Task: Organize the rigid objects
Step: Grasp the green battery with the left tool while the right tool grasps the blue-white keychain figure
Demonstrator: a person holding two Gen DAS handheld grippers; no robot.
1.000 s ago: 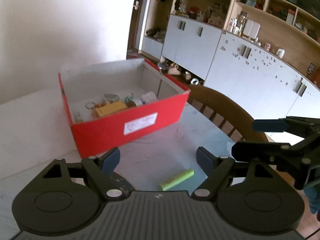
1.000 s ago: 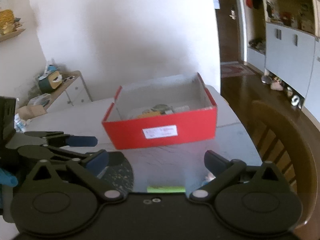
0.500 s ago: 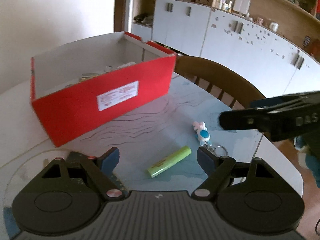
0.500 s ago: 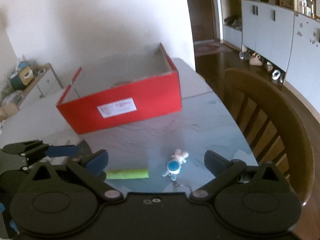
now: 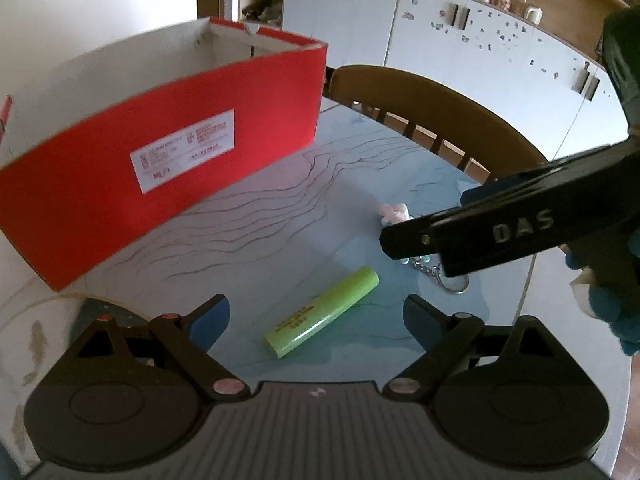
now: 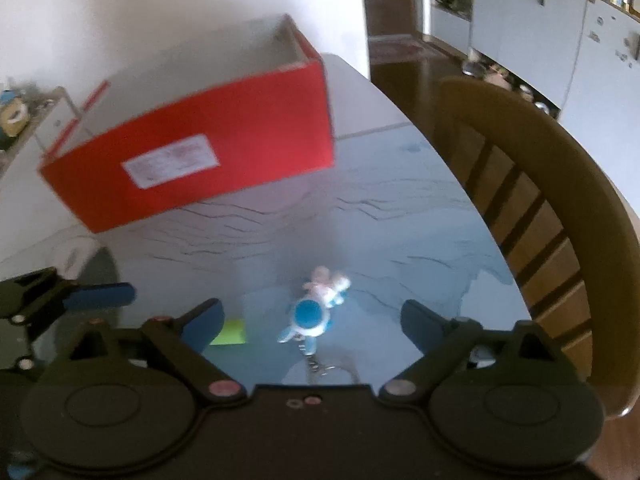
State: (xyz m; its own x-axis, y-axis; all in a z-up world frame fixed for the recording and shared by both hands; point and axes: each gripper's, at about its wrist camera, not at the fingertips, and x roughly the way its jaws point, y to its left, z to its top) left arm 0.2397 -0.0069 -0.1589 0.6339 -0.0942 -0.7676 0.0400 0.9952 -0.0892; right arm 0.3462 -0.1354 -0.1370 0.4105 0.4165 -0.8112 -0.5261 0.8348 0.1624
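CHANGE: we have lowered both grippers from box height to the tabletop | LEFT: left gripper wide open, empty, framing green battery | RIGHT: right gripper wide open, empty, over blue figure keychain | NEXT: likely 2 pickups into red box.

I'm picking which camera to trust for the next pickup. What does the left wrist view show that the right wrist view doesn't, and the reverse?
Only the left wrist view shows the whole green tube lying between the open fingers of the left hand-held gripper, and the keychain's ring.

Only the right wrist view shows the whole toy keychain between the open fingers of the right hand-held gripper; the tube is just a green end there.

Both show the red box, the wooden chair and the table.
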